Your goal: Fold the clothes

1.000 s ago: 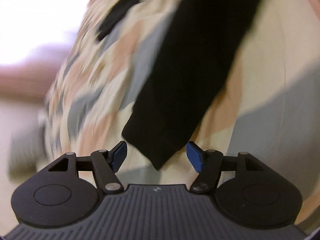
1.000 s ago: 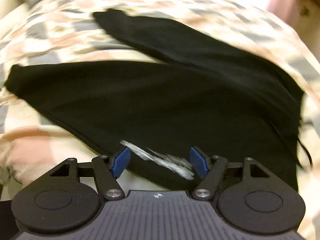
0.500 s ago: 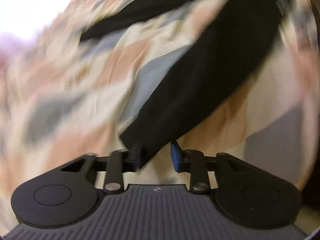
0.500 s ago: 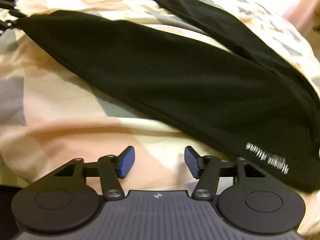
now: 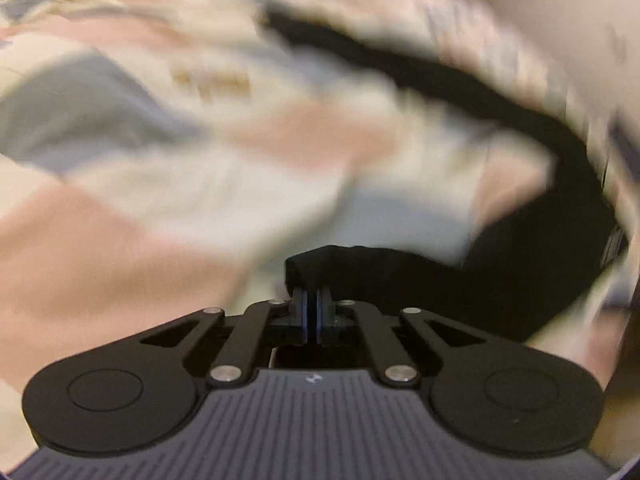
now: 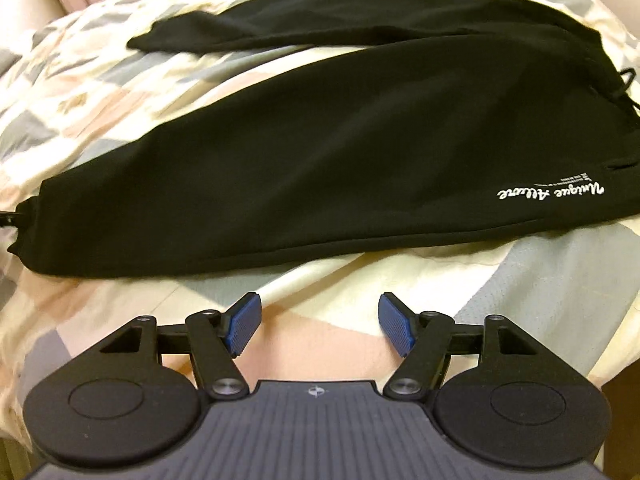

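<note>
Black trousers [image 6: 320, 160] with white lettering [image 6: 552, 192] near the waist lie spread across a patchwork bedspread [image 6: 100, 92], the legs running to the left. In the blurred left wrist view my left gripper [image 5: 311, 300] is shut on the cuff end of one trouser leg [image 5: 440, 280], which curves away to the right. My right gripper [image 6: 320, 320] hovers over bare bedspread just short of the near leg's lower edge. Its jaws are opening, with nothing between them and the blue pads [image 6: 244, 324] clear of the cloth.
A drawstring [image 6: 624, 80] trails from the waistband at the right. The far trouser leg [image 6: 280, 28] lies behind the near one. The bedspread falls away at the left and right edges of the bed.
My left gripper closed on the leg's cuff and swung with it, its view rolling and blurring. My right gripper shifted along the near leg, which now lies fully across its view.
</note>
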Tool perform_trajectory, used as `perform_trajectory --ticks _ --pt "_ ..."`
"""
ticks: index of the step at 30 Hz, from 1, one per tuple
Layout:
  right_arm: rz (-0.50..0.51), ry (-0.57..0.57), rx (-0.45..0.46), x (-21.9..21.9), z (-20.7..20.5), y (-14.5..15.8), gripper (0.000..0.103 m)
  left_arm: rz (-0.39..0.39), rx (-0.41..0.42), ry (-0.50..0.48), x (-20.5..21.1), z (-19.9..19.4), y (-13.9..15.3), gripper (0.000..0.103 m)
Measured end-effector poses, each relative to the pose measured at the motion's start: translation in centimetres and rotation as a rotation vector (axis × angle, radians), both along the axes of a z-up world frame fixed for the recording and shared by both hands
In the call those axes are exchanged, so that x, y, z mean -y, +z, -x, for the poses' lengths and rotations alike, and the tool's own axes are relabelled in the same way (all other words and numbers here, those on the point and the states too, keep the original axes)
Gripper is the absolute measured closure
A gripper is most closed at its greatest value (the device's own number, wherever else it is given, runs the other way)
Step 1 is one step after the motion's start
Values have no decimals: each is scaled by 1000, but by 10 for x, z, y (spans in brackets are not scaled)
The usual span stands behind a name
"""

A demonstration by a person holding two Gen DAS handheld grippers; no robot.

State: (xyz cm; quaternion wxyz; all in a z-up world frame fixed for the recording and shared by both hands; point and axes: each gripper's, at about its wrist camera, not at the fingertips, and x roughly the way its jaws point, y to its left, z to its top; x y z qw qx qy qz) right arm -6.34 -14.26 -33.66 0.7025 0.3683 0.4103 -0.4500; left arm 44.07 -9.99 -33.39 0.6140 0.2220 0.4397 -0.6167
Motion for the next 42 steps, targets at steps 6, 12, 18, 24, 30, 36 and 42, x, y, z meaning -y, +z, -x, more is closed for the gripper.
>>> perform_trajectory --ticks 6,12,18,24,30,36,42 --pt "-9 -101 9 16 6 -12 36 -165 78 339 -1 -41 -2 100" --pt "-35 -165 75 16 17 -13 34 -184 -238 423 -37 -14 -4 67" --pt "-46 -181 95 13 27 -12 33 -173 -491 652 -39 4 -60 61" --pt "-15 -228 110 15 65 -7 32 -88 -505 743 -24 15 -73 98" --pt "93 -640 237 60 202 4 38 -105 -270 645 -7 45 -59 94" --pt "149 -927 416 124 340 -22 34 -133 -215 687 15 62 -69 82" --pt "99 -980 487 177 391 -58 76 -167 42 649 20 92 -47 98"
